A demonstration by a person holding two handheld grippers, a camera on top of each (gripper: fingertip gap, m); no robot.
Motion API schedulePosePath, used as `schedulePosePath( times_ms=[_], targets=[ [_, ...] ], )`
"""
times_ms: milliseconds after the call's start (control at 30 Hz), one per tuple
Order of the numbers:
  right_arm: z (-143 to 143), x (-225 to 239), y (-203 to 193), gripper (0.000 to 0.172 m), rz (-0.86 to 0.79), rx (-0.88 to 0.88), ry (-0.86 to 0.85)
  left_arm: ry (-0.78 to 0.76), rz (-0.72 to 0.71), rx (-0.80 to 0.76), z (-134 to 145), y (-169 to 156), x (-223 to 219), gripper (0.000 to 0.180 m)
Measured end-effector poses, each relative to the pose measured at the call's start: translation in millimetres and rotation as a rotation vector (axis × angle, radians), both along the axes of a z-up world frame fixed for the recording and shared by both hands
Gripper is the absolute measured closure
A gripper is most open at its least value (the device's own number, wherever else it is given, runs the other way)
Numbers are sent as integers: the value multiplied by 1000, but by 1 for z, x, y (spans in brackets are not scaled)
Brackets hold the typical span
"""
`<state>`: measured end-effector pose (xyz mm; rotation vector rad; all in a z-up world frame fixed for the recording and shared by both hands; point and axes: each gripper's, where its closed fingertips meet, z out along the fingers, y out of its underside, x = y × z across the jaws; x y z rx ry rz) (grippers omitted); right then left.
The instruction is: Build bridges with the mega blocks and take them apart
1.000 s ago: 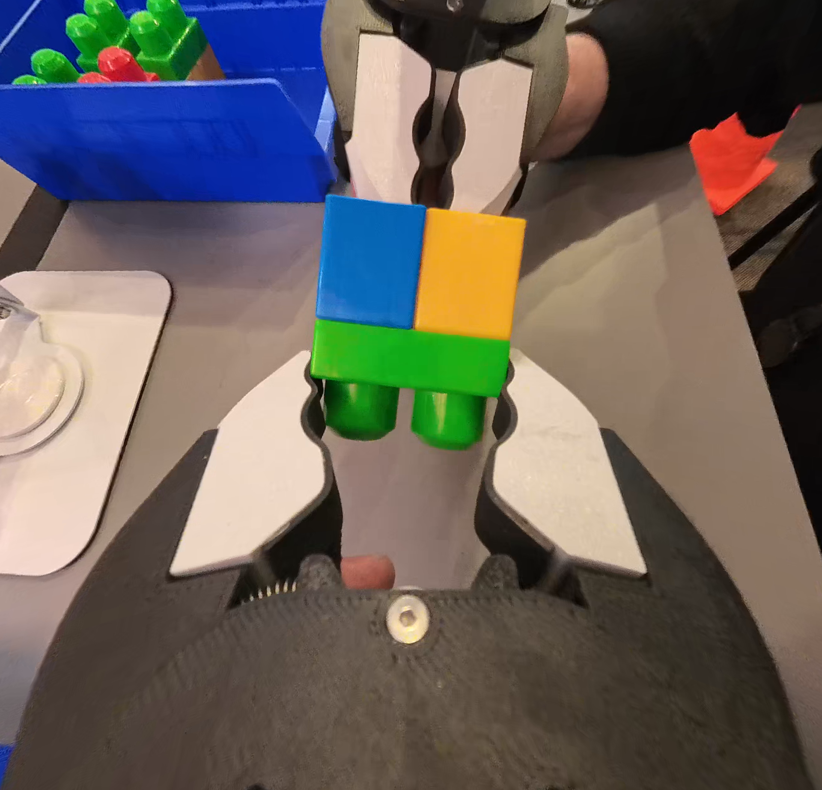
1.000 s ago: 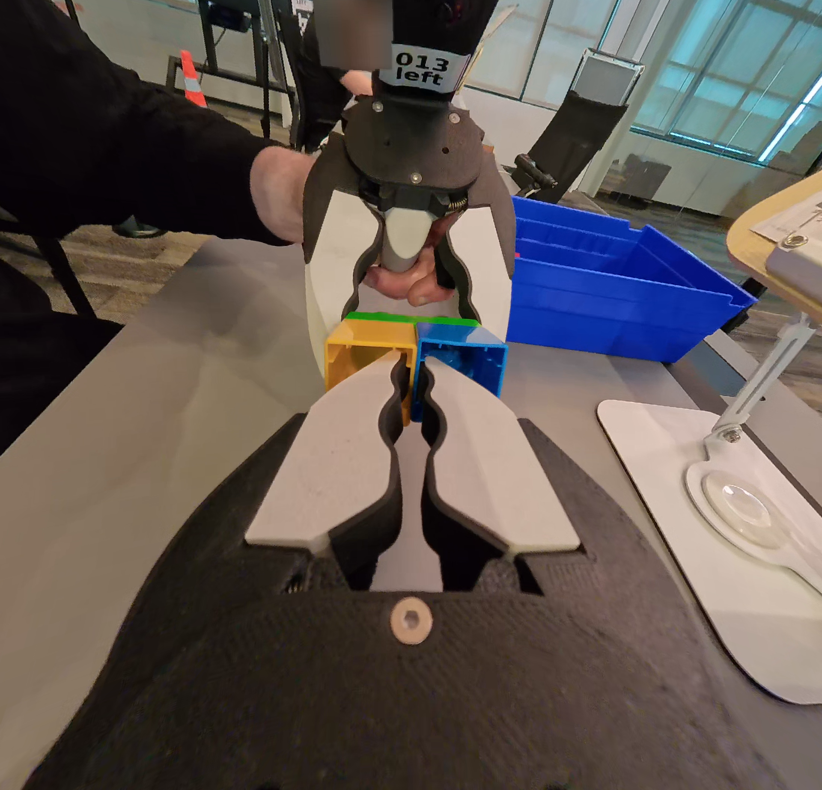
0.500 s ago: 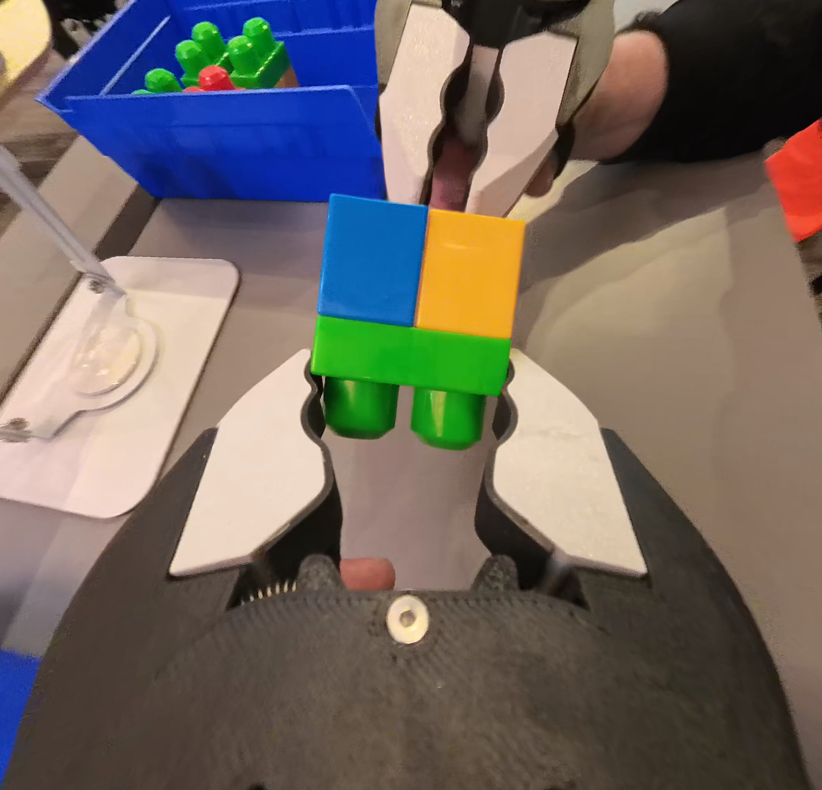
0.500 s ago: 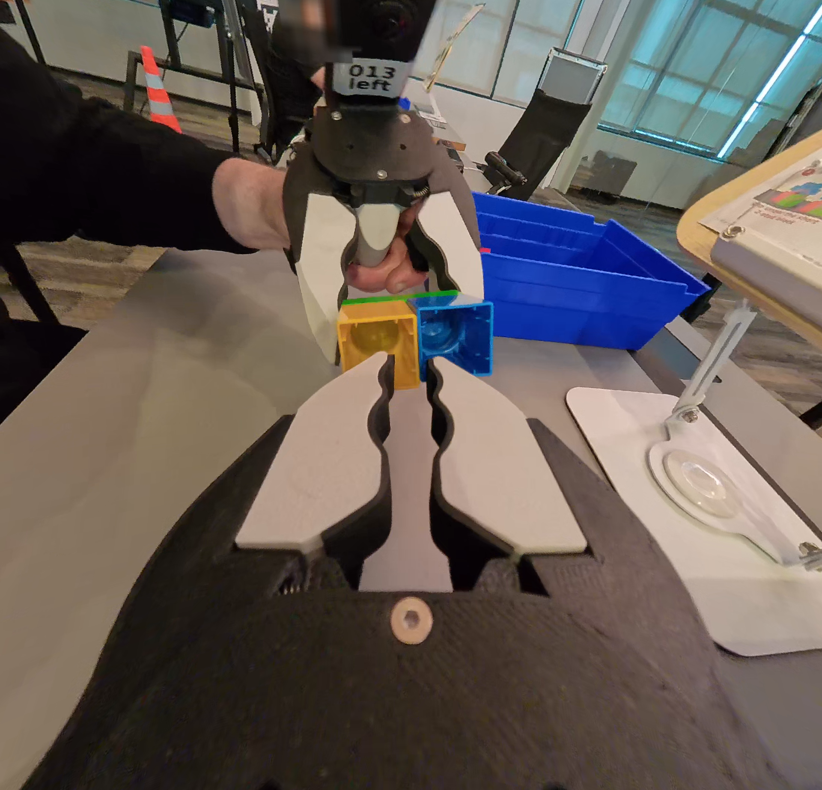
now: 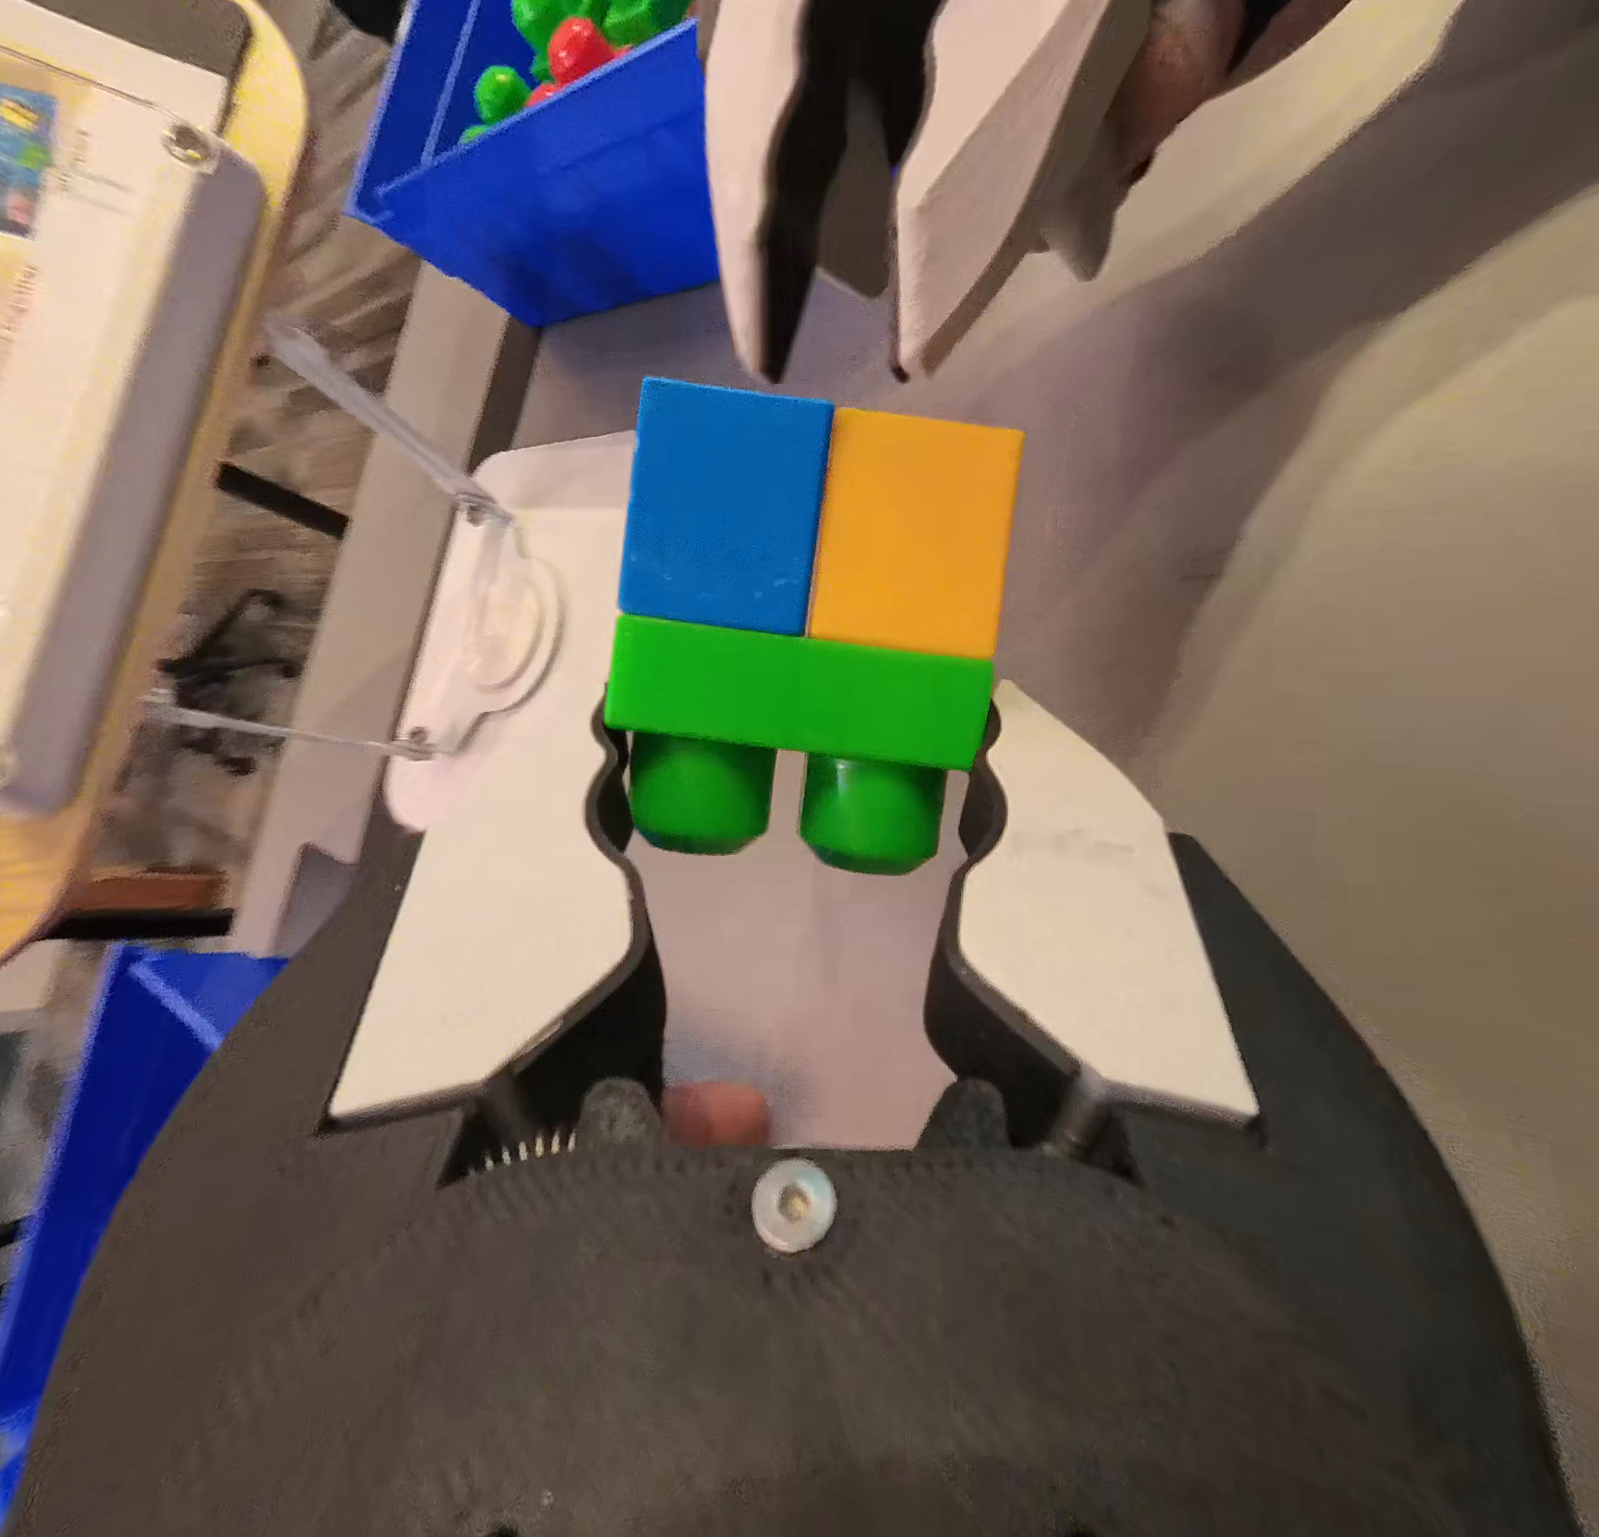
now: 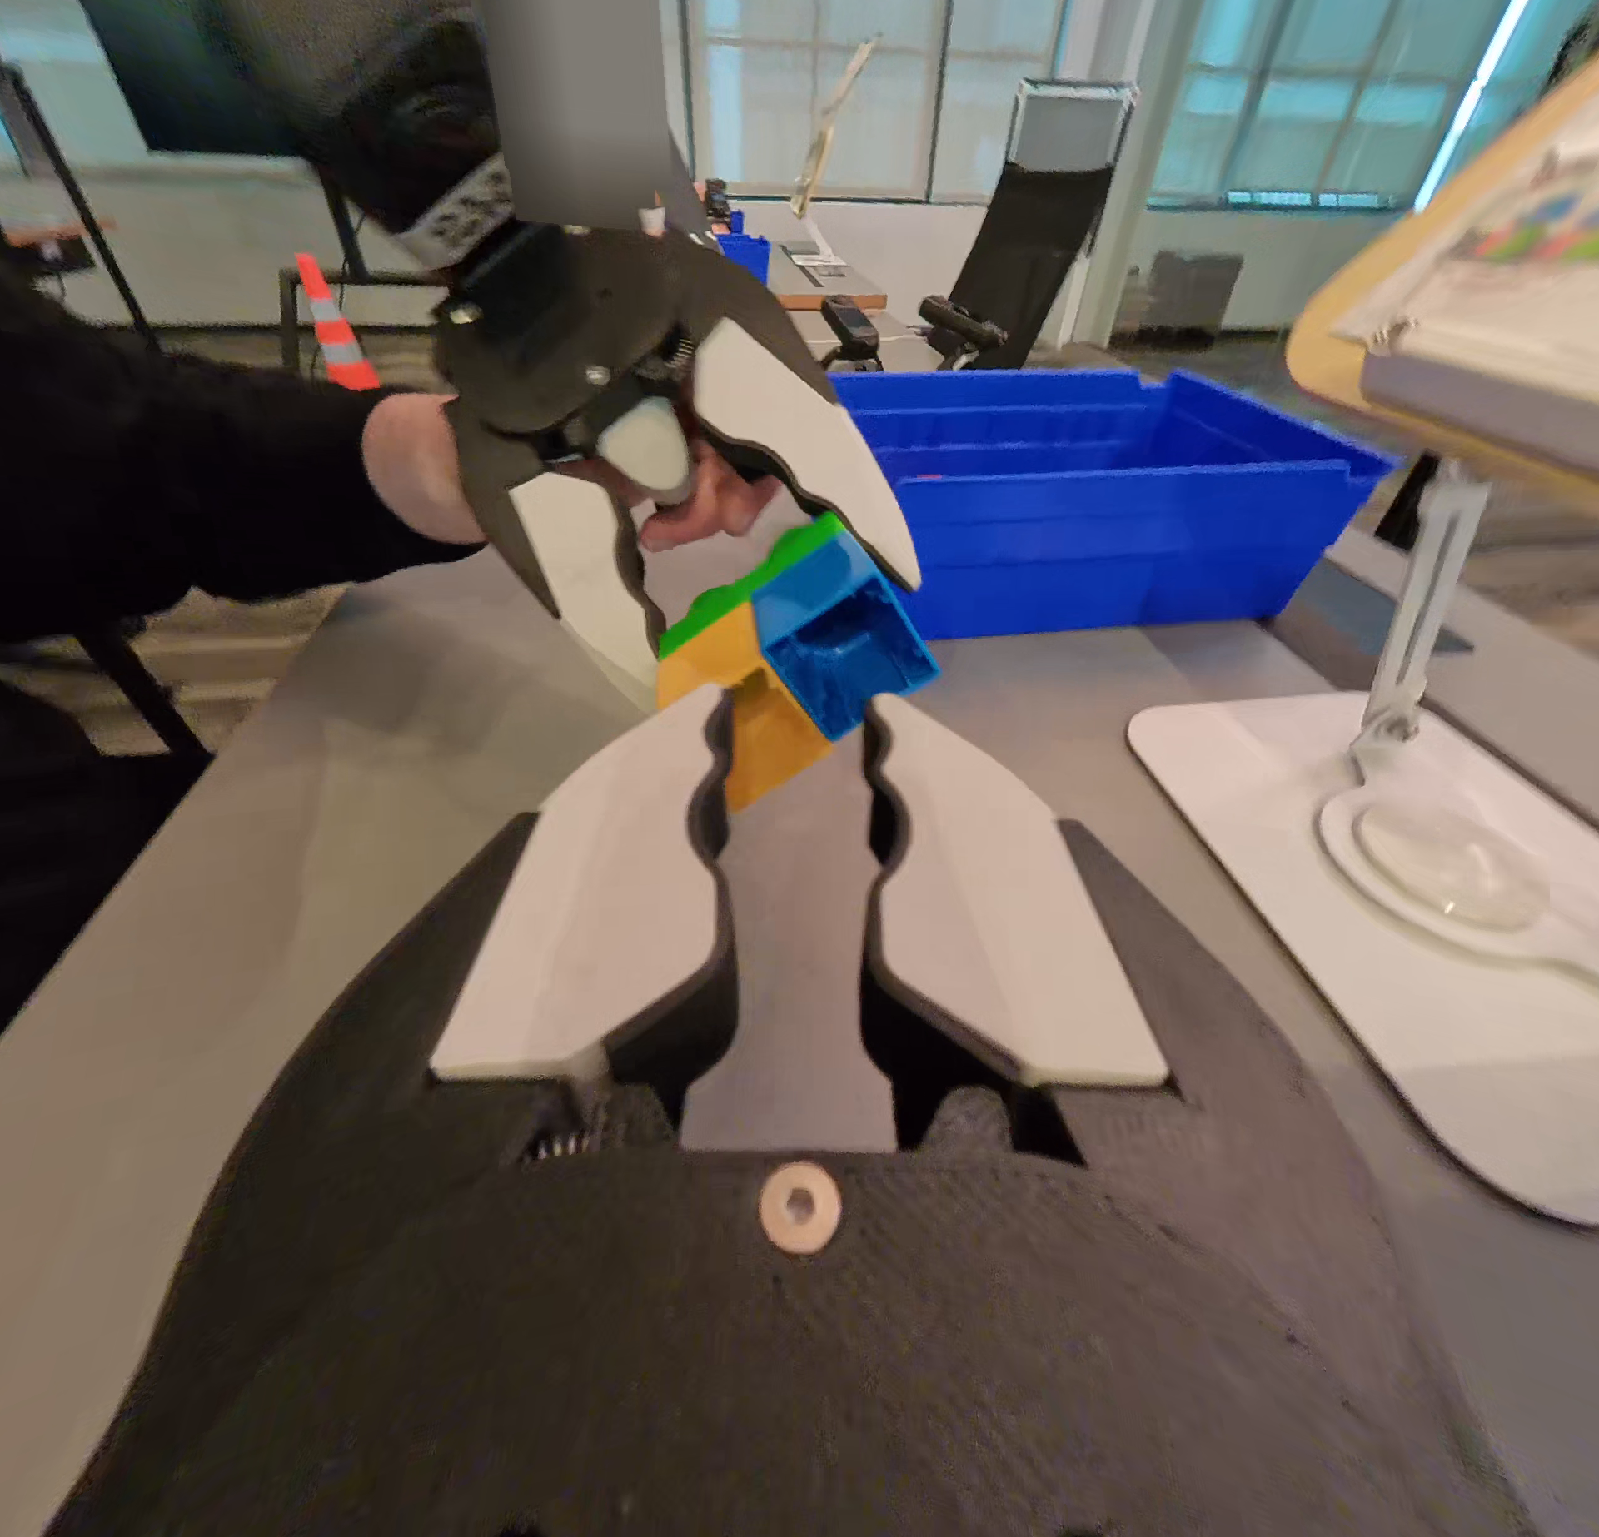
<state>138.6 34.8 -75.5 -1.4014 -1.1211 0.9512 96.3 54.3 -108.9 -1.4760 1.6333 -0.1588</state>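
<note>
My left gripper (image 5: 800, 717) is shut on a green block (image 5: 796, 691), gripped by its two sides, studs pointing back at the camera. A blue block (image 5: 722, 505) and a yellow block (image 5: 913, 535) are stuck on its far side. In the right wrist view the stack (image 6: 831, 630) is tilted, hollow undersides facing me, held by the left gripper (image 6: 770, 622). My right gripper (image 6: 792, 704) is open, its fingertips close to the yellow block (image 6: 770, 743) but not pressing it. In the left wrist view the right gripper (image 5: 831, 371) hovers just beyond the stack's far edge.
A blue bin (image 5: 562, 198) with green and red blocks (image 5: 571, 33) stands at the back; it also shows in the right wrist view (image 6: 1125, 509). A white stand base with a clear holder (image 6: 1384, 803) lies to the side. Another blue bin (image 5: 130, 1063) is near left. Some 6 centimetres of space lies between my two pairs of fingers.
My right gripper, pinched shut at the yellow and blue blocks' open ends a second ago, has opened and drawn back a little. My left gripper has swung and tilted, still holding the stack.
</note>
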Motion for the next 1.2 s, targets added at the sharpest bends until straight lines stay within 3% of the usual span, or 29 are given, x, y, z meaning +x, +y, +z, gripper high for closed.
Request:
schedulePosePath(
  times_ms=[67, 267, 367, 667, 900, 1033, 1200],
  targets=[
    [-5, -2, 6, 121, -8, -109, 24, 27, 21, 93, 4, 4, 0, 105],
    [-8, -10, 6, 121, 70, -426, 203, 130, 41, 243, -1, 4, 7, 106],
    [-9, -7, 10, 135, 62, -456, 220, 123, 40, 254, 0, 3, 10, 106],
    [-6, -5, 9, 138, 75, -463, 236, 144, 26, 279, 5, 2, 14, 106],
    [-3, -4, 11, 138, 29, -424, 206, 171, 56, 331, 7, 5, 15, 106],
    [4, 3, 17, 130, 9, -396, 226, 70, 88, 271, 10, 9, 19, 106],
    [-11, 0, 15, 126, 47, -466, 182, 47, 132, 275, 15, 15, 19, 106]
  ],
)
